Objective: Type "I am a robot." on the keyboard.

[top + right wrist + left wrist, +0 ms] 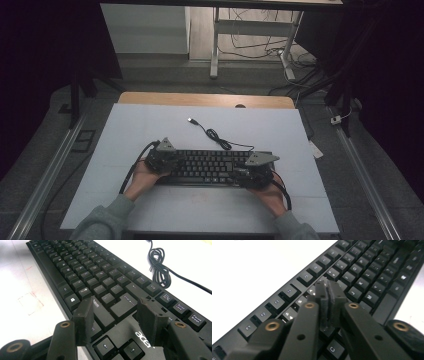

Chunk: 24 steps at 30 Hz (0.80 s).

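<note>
Table: your largest item, a flat, matt white rectangular top; a strip of bare wood shows along its far edge.
Keyboard: a long black plastic slab with low square keycaps and pale legends, lying parallel to the table's near edge, nearer that edge than the far one and roughly midway between the left and right edges. In the right gripper view a white "acer" mark sits on a smooth panel above the arrow keys.
Cable: a thin black cord running from the keyboard's far side toward the far edge, bunched into small loops partway and ending in a plug lying flat on the white top.
Left gripper: you hold it over the keyboard's left end; its two black jaws, faced with rough grey pads, stand pressed almost together with nothing between them, the tips just above the number row.
Right gripper: you hold it over the keyboard's right end; its flat, blocky pads are spread apart with only keys below the gap, near the Enter and Shift keys.
Sleeves: grey knit fabric, entering over the near edge.
</note>
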### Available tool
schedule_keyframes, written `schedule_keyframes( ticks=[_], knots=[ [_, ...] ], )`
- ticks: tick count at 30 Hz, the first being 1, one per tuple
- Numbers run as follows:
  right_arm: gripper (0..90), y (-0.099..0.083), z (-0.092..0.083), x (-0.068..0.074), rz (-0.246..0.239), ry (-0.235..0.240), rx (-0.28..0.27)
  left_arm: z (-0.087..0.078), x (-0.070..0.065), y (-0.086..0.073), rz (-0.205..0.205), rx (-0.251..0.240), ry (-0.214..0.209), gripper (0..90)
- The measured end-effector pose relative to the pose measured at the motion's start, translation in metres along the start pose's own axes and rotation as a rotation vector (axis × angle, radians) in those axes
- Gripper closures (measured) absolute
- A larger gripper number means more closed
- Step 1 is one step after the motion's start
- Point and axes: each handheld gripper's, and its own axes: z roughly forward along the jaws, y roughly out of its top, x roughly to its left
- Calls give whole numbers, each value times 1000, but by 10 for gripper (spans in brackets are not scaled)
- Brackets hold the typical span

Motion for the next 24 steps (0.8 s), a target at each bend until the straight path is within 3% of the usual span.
schedule_keyframes(
  ticks=[5,12,17,24],
  knots=[
    [478,0,1,0,-2,-1,4,-15,7,-3,-43,-44,11,625],
    [478,0,0,0,-3,-3,3,-37,16,-13,-111,-61,52,405],
    [478,1,-1,0,-3,-7,-3,-47,23,-19,-167,-84,41,345],
    [480,5,-1,-1,6,-2,-22,-49,23,-24,-171,-76,44,328]
  ],
)
